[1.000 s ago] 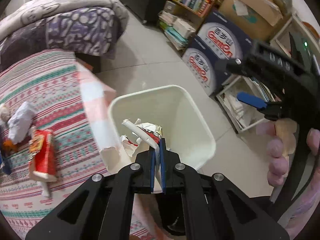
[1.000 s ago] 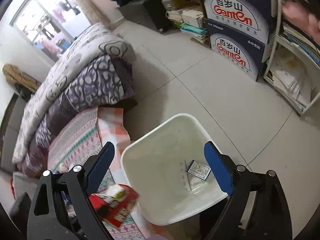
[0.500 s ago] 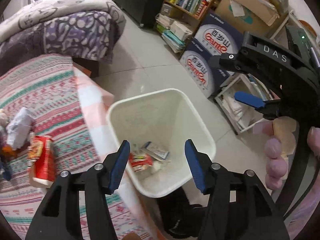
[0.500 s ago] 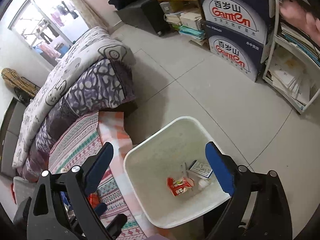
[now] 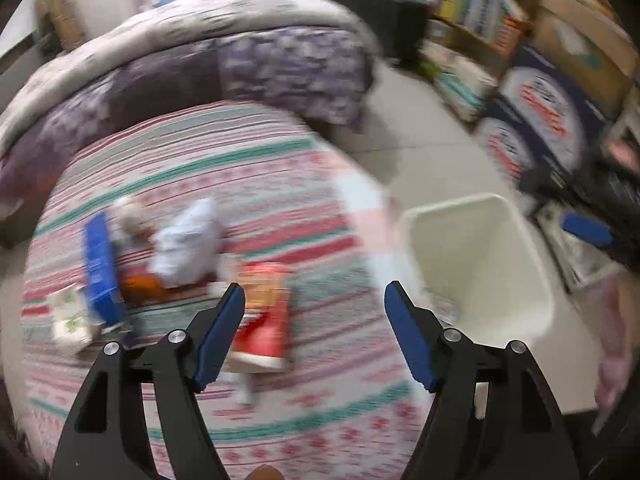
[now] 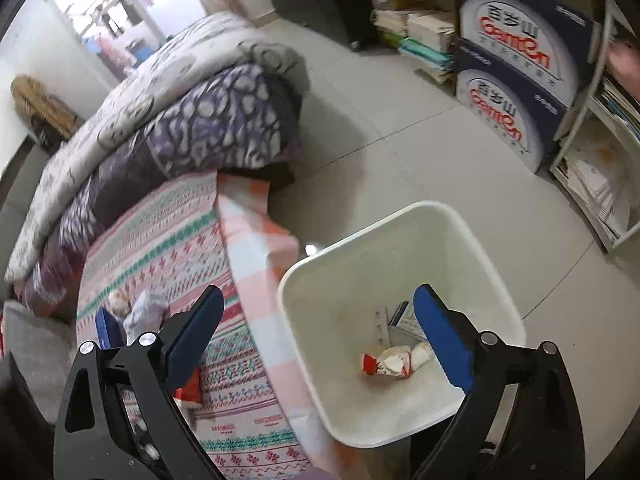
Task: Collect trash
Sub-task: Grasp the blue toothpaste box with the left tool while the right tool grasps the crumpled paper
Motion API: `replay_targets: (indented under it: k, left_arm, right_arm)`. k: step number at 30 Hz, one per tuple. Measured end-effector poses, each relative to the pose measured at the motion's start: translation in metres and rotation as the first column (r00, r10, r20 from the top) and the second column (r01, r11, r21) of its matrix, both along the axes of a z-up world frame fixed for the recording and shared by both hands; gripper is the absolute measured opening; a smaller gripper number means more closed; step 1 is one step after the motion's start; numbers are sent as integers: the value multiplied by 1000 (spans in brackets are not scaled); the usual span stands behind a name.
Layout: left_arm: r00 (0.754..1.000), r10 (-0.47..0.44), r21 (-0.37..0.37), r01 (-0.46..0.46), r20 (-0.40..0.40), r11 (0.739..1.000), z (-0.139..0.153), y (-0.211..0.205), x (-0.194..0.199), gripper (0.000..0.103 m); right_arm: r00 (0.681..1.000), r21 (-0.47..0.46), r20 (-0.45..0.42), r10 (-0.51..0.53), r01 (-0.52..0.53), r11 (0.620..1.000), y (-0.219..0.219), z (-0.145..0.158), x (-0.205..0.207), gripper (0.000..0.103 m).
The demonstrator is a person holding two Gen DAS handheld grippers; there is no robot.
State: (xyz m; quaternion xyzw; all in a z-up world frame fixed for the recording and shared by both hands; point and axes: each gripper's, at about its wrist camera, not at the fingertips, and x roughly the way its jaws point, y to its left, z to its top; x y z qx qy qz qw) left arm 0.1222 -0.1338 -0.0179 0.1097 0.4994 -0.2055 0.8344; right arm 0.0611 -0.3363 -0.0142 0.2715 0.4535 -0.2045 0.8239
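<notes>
A white bin (image 6: 484, 248) stands on the floor beside the striped cloth (image 6: 168, 236); it also shows in the left wrist view (image 5: 472, 248). A crumpled red and white wrapper (image 6: 394, 362) and a small card (image 6: 404, 318) lie in it. My left gripper (image 5: 316, 332) is open and empty above the cloth, over a red wrapper (image 5: 264, 312). A white crumpled paper (image 5: 188, 240), a blue box (image 5: 98, 268) and a pale carton (image 5: 70, 316) lie to its left. My right gripper (image 6: 316, 332) is open and empty over the bin's left rim.
A folded purple and grey quilt (image 6: 192, 120) lies behind the cloth. Blue printed cartons (image 6: 516, 80) and bookshelves (image 6: 600, 152) stand at the right on the tiled floor (image 6: 384, 112). The left wrist view is blurred.
My left gripper opened and dropped the wrapper into the bin, then swung left over the cloth. My right gripper stayed open and rose a little.
</notes>
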Motion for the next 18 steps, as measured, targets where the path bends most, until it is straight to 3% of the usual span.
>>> replay_targets:
  k: [3,8,12,18]
  left_arm:
    - [989,143,92,-147,43,985,-4,36,24,75]
    - [950,309,153,-311,41,938,-19,100,66,75]
    - [926,378,172,-374,9,911,-36,132,92,75]
    - [919,389,179,-373,-62,910,-61,151,116,75]
  right_arm:
    - [999,0,-24,41,-41,999,21,-7,14,92]
    - [990,7,-72,120,-120,993,62,-23,42,92]
    - [984,41,-94,152,-148,988,89,-36,64,92]
    - [973,96,-104,206,-196,976,132,-52,104,92]
